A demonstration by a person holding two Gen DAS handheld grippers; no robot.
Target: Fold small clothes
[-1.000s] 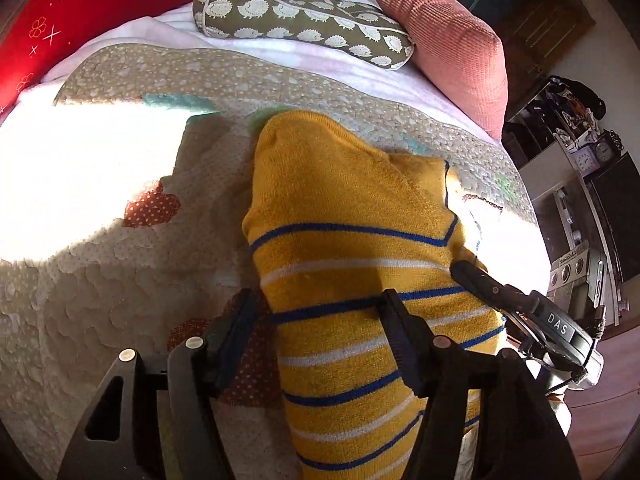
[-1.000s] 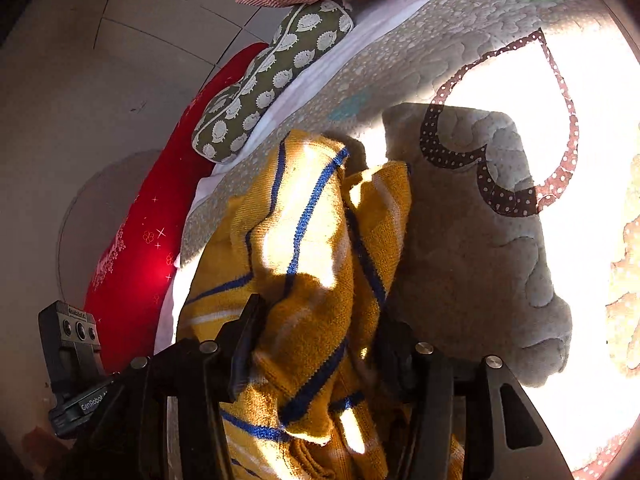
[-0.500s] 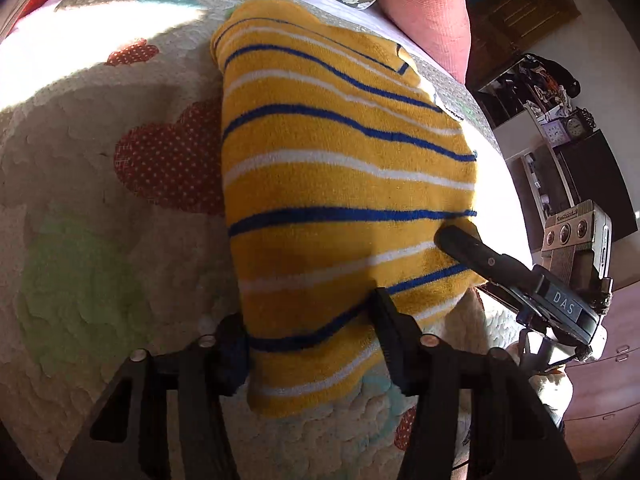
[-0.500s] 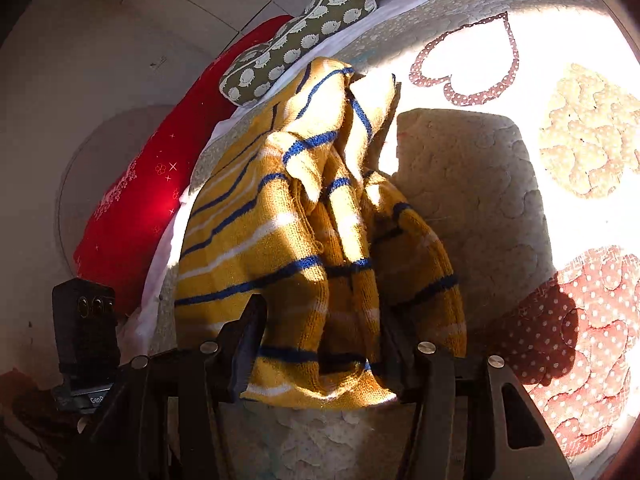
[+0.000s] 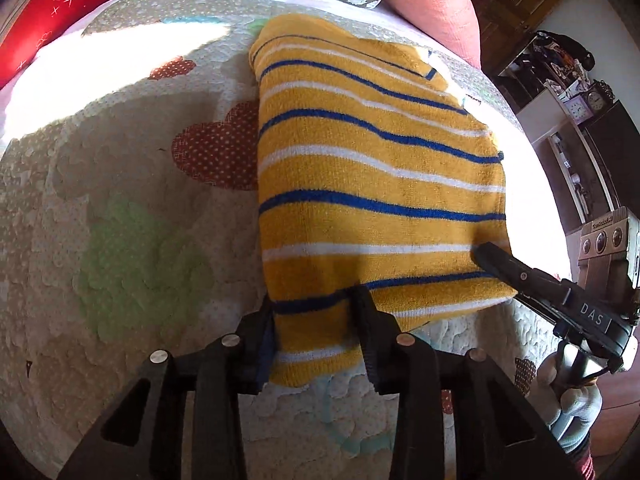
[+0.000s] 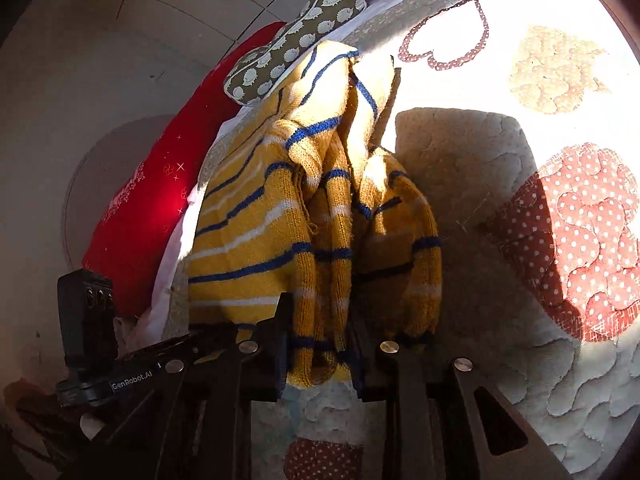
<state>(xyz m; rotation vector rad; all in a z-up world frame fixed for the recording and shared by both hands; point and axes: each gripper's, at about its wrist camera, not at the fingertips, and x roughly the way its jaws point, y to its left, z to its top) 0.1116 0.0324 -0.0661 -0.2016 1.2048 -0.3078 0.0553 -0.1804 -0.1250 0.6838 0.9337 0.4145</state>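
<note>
Sweater (image 5: pixel 372 184), yellow knit with blue and white stripes, lies on the quilted bed cover (image 5: pixel 132 240), its far end near the pillows and its near hem at the person's two tongs. The left tongs (image 5: pixel 316 320) are clenched on the hem's left corner: their jaws have just been closing, and the cloth is pinched between the pads, bunched up where they bite. The right tongs (image 6: pixel 320 344) have likewise just been closing and grasp the other side of the hem, where the knit gathers into thick hanging folds, a sleeve or side panel doubled under there.

What could go wrong, as I judge it, starts on that right side. The grip there seems to take several loose layers at once, so a pull could drag one layer and let another slip free, leaving the fold crooked. Thick, stretchy knit may also sag between the two grips if the hands drift apart or rise unevenly, and the top surface, smooth now in the left view, would wrinkle. The soft quilt offers little to hold the far end down, so the whole garment might slide toward the person instead of folding over.

From the left view one finger of the right tongs rests on the sweater's near right corner, just beside the hem edge.
</note>
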